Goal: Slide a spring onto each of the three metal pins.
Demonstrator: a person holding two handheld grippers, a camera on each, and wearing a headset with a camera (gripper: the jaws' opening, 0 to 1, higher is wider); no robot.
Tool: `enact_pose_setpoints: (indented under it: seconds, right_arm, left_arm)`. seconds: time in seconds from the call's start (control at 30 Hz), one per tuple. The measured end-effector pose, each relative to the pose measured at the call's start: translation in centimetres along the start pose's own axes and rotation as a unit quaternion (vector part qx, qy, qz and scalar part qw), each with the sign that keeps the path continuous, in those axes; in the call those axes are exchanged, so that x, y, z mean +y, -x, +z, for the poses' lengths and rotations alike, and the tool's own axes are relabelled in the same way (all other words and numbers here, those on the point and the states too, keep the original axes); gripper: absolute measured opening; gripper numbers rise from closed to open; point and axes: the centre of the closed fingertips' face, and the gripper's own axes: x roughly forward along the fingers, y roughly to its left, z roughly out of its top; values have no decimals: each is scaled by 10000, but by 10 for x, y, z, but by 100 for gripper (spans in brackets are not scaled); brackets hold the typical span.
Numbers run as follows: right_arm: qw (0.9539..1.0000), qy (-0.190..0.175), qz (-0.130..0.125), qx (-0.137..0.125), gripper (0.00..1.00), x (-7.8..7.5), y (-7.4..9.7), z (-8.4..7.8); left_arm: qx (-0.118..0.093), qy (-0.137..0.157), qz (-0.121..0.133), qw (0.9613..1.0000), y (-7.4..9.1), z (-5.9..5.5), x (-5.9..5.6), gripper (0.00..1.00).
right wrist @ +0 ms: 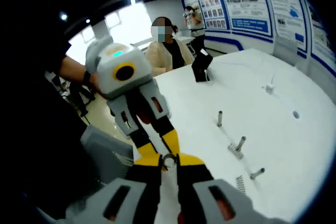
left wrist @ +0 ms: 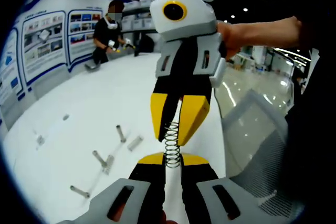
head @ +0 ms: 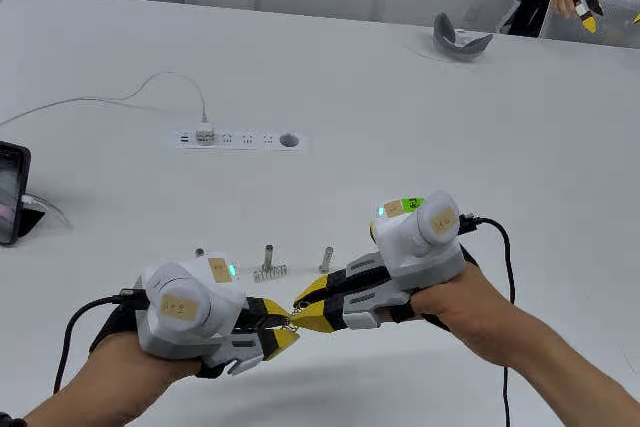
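- Spring (left wrist: pixel 171 145): held in the air between the two sets of tips, on the near side of the power strip (head: pixel 235 138) and nearer than the pin row.
- Its long axis runs tip to tip, straight along both grippers' jaws and roughly parallel to the power strip's length. In the right gripper view it shows end-on, as a small ring.
- Right gripper (head: pixel 311 307): the jaws are pinched in on the spring's far end, with coils visible between the two yellow pads in the left gripper view.
- Left gripper (head: pixel 283 325): the tips meet the spring's other end. The view is poor here, and I cannot tell whether they grip it or only touch it.
- Pose: the grippers are nose to nose and nearly level. The left hand (head: pixel 130 372) comes in from the lower left and the right hand (head: pixel 470 312) from the lower right, with the right gripper sloping slightly down toward the meeting point.
- Pins (head: pixel 268 254): three stand upright in a row on the white table (head: pixel 450 147), on the near side of the power strip. All three are bare.
- Loose springs (right wrist: pixel 232 150): two lie flat on the table in that same row, one just beside the middle pin.
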Motion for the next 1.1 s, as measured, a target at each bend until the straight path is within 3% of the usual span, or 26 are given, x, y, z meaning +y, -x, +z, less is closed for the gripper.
enact_pose_setpoints:
  seconds: [0.1, 0.3, 0.37, 0.73, 1.1]
  right_arm:
    - [9996, 222, 67, 183, 12, 2, 1, 1]
    - [9943, 759, 246, 712, 12, 5, 0, -5]
    - [9934, 803, 260, 772, 12, 5, -2, -5]
    - [9902, 949, 459, 921, 12, 12, -8, -13]
    - [9897, 975, 475, 936, 12, 10, -14, -12]
  left_arm:
    - [-21, -48, -35, 10000, 0, 2, -1, 10]
    - [-6, -155, -119, 9998, -1, 5, -3, 10]
    - [1, -165, -124, 9998, -1, 5, -4, 10]
    - [74, -264, -179, 9995, 1, 3, -10, 10]
    - [-45, -158, -50, 9999, 4, -4, -6, 12]
